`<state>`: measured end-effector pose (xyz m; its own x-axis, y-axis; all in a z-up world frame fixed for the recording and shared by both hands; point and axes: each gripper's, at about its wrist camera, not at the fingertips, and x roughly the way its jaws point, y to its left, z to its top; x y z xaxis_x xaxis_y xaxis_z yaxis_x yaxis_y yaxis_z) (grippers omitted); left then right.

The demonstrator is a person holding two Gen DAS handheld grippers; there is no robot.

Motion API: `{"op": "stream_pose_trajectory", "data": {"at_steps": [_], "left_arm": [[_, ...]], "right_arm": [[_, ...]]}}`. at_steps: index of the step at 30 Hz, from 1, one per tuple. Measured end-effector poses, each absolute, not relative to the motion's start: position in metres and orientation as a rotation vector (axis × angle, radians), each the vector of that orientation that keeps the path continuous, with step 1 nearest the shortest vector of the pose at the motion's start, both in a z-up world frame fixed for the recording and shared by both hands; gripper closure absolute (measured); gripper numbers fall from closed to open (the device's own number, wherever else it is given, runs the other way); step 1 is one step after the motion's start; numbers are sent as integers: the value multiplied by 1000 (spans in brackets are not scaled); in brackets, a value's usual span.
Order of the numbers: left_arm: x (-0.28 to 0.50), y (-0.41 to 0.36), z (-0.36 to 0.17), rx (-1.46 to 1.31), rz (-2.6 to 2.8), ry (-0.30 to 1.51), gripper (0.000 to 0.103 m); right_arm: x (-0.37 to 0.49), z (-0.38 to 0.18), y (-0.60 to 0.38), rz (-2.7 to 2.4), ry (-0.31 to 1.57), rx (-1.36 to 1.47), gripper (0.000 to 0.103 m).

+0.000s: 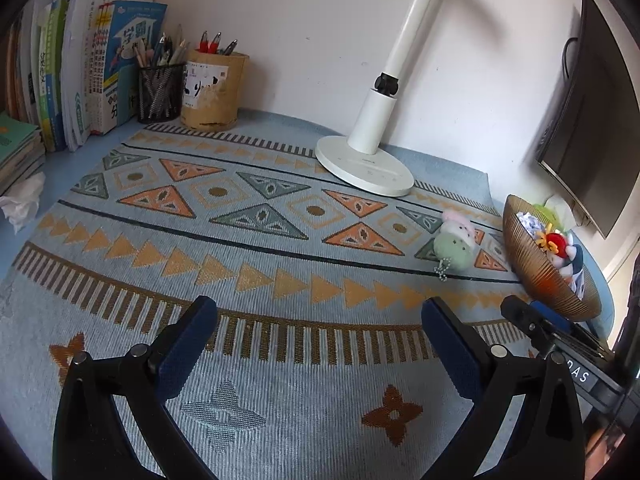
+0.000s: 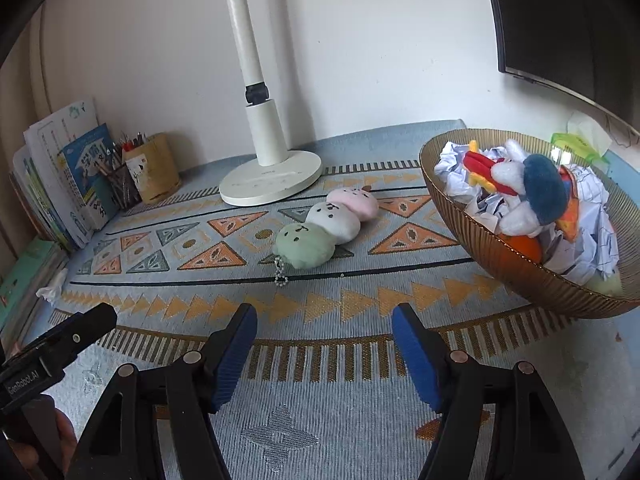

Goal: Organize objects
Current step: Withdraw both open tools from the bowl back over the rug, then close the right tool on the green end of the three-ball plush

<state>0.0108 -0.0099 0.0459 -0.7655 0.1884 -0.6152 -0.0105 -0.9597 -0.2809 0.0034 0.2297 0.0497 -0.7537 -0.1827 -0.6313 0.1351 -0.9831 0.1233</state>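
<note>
A plush keychain of three round balls, green, white and pink (image 2: 326,226), lies on the patterned mat (image 2: 320,320) with its bead chain toward me; in the left wrist view the plush (image 1: 454,240) is far right. A ribbed amber bowl (image 2: 500,256) at the right holds crumpled paper and plush toys; the bowl (image 1: 532,268) also shows in the left wrist view. My right gripper (image 2: 324,332) is open over the mat, short of the plush, with nothing between its fingers. My left gripper (image 1: 320,324) is open over bare mat, also holding nothing.
A white lamp base (image 1: 364,164) stands at the back middle. Books (image 1: 80,80), a mesh pen cup (image 1: 160,92) and a bamboo pen holder (image 1: 212,92) line the back left. Crumpled tissue (image 1: 22,202) lies at the left edge. A dark monitor (image 1: 584,120) hangs at the right.
</note>
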Motion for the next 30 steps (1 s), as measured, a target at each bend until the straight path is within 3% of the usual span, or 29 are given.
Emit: {"op": "stream_pose_trajectory", "data": {"at_steps": [20,25,30], "left_arm": [[13,-12,49,-997,2820,-421,1],[15,-13,50,-983,2826,-427,1],[14,-14,49,-986,2832,-432,1]], "right_arm": [[-3,48,233,-2793,-122,1064,34],[-30,50,234,-2605,-333,1329,34],[-57,70,206,-2737,-194,1279,34]]}}
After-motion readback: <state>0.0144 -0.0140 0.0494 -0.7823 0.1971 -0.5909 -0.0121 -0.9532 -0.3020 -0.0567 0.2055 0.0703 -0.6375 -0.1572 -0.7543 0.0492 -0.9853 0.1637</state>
